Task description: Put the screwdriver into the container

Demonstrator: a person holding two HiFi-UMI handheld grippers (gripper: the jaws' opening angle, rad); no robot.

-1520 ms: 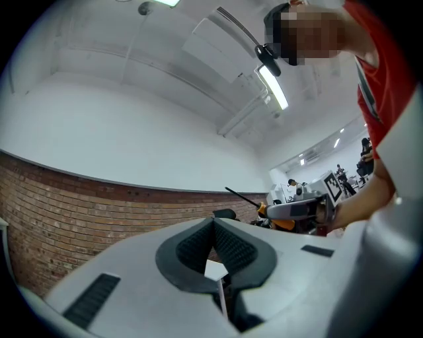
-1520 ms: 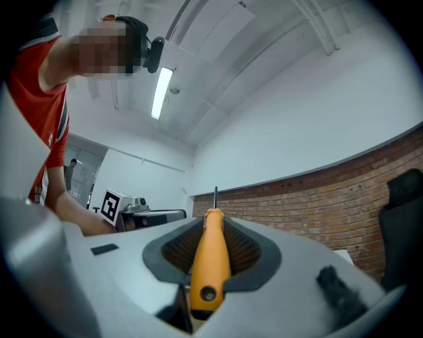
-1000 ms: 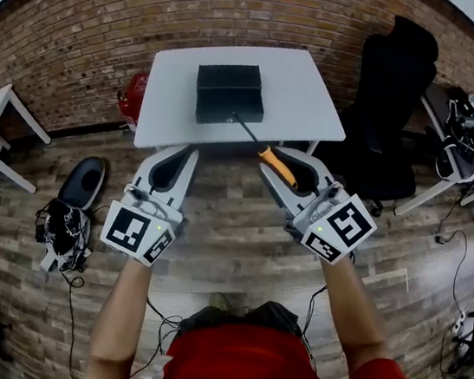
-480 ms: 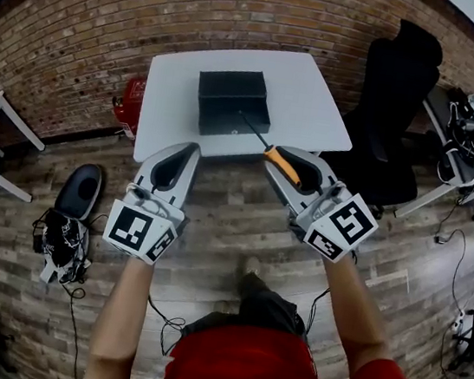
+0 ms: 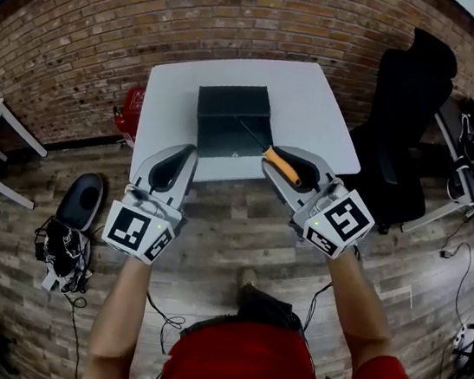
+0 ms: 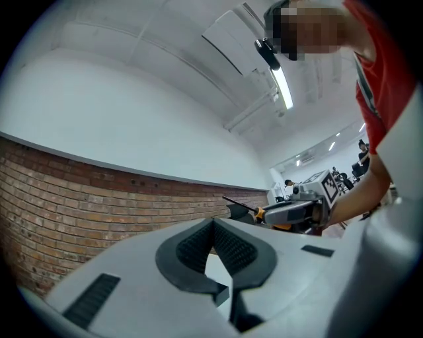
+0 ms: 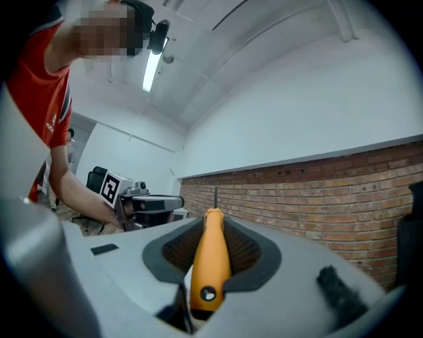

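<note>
Right claw is clamped on the screwdriver, orange handle between the pads, thin dark shaft pointing forward-left. The black open container sits on the white counter right ahead of that tip, which looks to hang over its near edge. Left claw, closed and empty, hovers at the counter's near edge.

Your right gripper hides part of the orange-handled screwdriver; whether its tip touches the black box-shaped container is unclear.
</note>
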